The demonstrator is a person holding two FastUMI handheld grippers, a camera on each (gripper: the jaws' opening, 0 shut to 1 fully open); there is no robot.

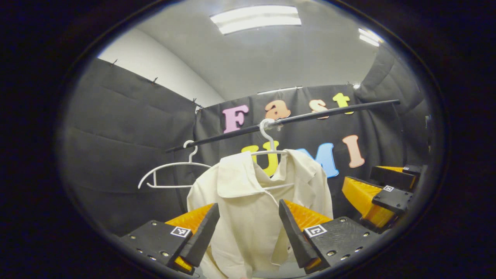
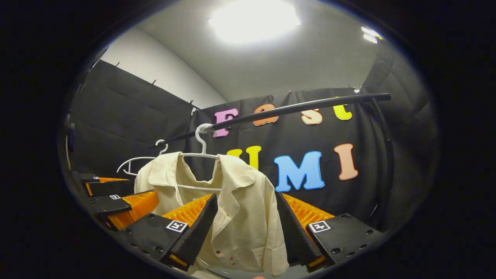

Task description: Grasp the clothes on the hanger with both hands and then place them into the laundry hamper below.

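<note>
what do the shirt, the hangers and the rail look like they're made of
The cream shirt looks like thin woven cloth, maybe cotton: matte, softly creased, with a limp collar. The white hanger under it and the empty hanger beside it look like thin coated wire or plastic, smooth and slim; which one is unclear. The black rail seems a rigid tube with a slight sheen, perhaps metal.

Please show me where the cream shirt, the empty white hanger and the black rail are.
cream shirt (image 1: 248,217): left gripper view, on its front panel.
empty white hanger (image 1: 170,166): left gripper view, on its curved shoulder arm.
black rail (image 2: 310,104): right gripper view, on its middle stretch.
</note>
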